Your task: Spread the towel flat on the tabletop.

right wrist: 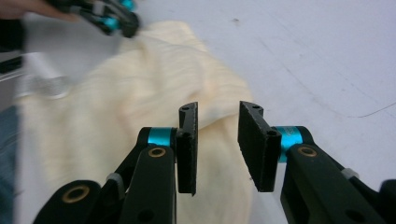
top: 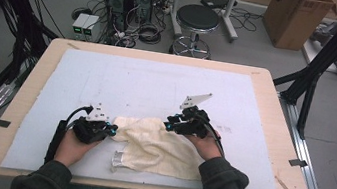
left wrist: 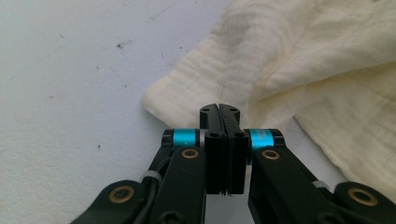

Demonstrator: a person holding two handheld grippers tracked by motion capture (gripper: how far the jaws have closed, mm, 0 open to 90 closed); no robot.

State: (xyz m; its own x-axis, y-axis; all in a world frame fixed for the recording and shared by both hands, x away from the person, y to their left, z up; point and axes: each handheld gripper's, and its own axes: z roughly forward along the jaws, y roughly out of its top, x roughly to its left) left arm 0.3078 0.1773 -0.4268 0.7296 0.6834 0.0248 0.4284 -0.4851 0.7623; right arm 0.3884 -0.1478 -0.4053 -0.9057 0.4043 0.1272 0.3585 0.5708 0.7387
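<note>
One cream cloth (top: 158,146), crumpled, lies on the near part of the white mat (top: 157,88), between two grippers. Left gripper (left wrist: 219,109) sits at the cloth's left edge, jaws clenched tight together, tips just at the hem; whether any fabric is pinched, cannot tell. Right gripper (right wrist: 217,123) hovers over the cloth's right end, jaws parted, nothing gripped. One small clear plastic piece (top: 118,159) lies against the cloth's near-left corner.

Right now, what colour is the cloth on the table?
Pale cream-yellow cloth, plain; it shows best in the left gripper view.
</note>
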